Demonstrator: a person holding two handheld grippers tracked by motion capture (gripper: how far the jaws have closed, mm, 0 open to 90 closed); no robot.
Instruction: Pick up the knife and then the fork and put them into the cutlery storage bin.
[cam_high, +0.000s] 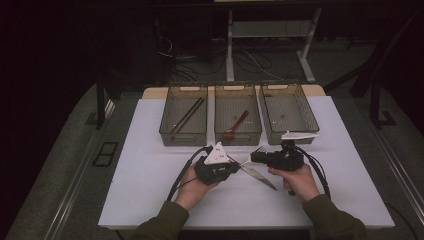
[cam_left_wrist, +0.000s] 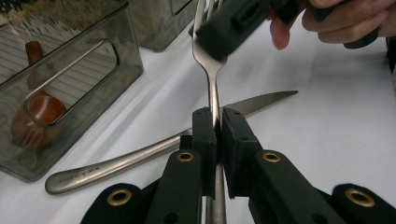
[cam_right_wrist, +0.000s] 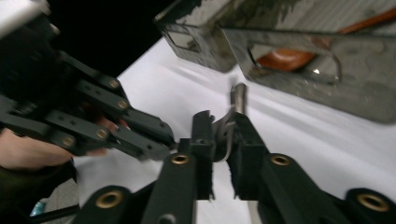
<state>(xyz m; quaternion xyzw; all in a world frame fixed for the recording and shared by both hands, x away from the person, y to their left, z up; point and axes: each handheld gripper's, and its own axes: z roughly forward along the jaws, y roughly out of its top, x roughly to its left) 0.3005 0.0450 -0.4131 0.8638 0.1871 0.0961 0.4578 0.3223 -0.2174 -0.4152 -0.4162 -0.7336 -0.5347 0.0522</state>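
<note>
The fork (cam_left_wrist: 212, 70) spanned both tongs: left gripper (cam_left_wrist: 218, 122) clenched its handle, right gripper (cam_right_wrist: 223, 133) grasped its head.

A white table (cam_high: 150, 190) carries four things directly on its surface. Three smoky transparent bins stand in a row along the far side: the middle bin (cam_high: 238, 136) serves as landmark, with the left bin (cam_high: 183, 135) just beside it on one side and the right bin (cam_high: 305, 137) just beside it on the other. A steel knife (cam_high: 260, 176) lies flat on the bare surface nearer the person than the middle bin, blade angled toward the right.
</note>
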